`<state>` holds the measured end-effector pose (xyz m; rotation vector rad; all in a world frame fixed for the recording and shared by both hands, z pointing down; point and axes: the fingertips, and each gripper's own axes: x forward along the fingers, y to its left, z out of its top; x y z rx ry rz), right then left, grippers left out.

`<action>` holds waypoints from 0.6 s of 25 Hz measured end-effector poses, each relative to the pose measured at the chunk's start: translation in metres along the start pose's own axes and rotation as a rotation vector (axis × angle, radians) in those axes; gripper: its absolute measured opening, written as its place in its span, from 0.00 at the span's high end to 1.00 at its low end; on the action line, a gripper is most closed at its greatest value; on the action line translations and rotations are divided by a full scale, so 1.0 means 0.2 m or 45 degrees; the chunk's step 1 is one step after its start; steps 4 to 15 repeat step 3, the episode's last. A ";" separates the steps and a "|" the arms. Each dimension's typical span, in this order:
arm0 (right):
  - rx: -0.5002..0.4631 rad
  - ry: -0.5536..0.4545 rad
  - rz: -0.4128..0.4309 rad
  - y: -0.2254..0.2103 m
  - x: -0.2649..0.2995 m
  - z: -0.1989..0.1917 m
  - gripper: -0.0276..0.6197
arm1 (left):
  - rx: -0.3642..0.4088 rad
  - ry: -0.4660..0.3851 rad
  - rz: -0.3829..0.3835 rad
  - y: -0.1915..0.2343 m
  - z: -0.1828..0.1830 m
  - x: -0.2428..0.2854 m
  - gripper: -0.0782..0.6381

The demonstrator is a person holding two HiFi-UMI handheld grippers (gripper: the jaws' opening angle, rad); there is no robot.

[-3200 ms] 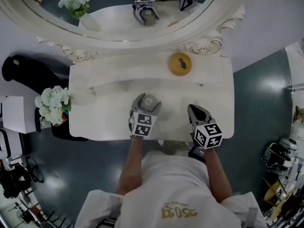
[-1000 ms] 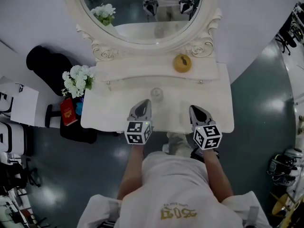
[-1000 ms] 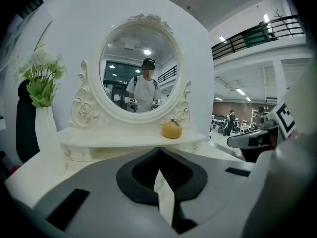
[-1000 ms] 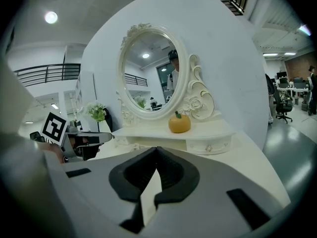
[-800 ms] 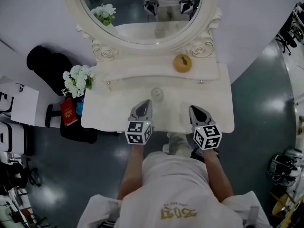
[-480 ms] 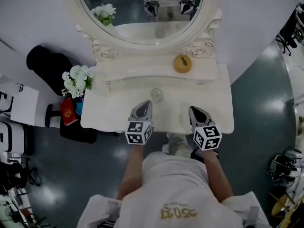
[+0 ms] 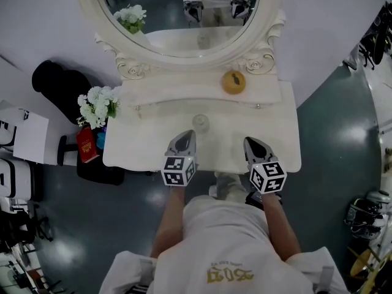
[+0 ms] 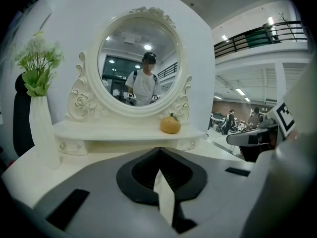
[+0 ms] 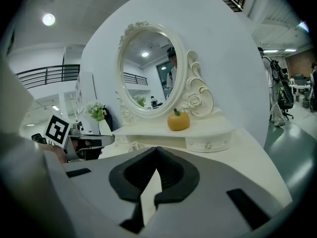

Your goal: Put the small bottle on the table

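Left tool (image 7: 186, 135) pressed together, empty, over front edge of tabletop (image 7: 138, 146). Small bottle (image 7: 200, 123) sat on tabletop at left tool's 1 o'clock, near, not touching. Right tool (image 7: 250, 143) pressed together, empty, at bottle's 4 o'clock.

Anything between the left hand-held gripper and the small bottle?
No, just bare tabletop between the left hand-held gripper and the small bottle, seen in the head view.

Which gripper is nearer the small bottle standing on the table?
Left. The left gripper sits just short of the small bottle, not touching it; the right gripper is farther away, off to the bottle's right.
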<state>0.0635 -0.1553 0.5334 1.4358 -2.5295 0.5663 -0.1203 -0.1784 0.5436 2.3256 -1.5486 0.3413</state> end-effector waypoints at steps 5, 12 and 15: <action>0.004 -0.003 -0.002 -0.01 0.01 0.01 0.94 | 0.002 0.001 0.000 0.00 0.00 0.01 0.87; 0.004 -0.003 -0.002 -0.01 0.01 0.01 0.94 | 0.002 0.001 0.000 0.00 0.00 0.01 0.87; 0.004 -0.003 -0.002 -0.01 0.01 0.01 0.94 | 0.002 0.001 0.000 0.00 0.00 0.01 0.87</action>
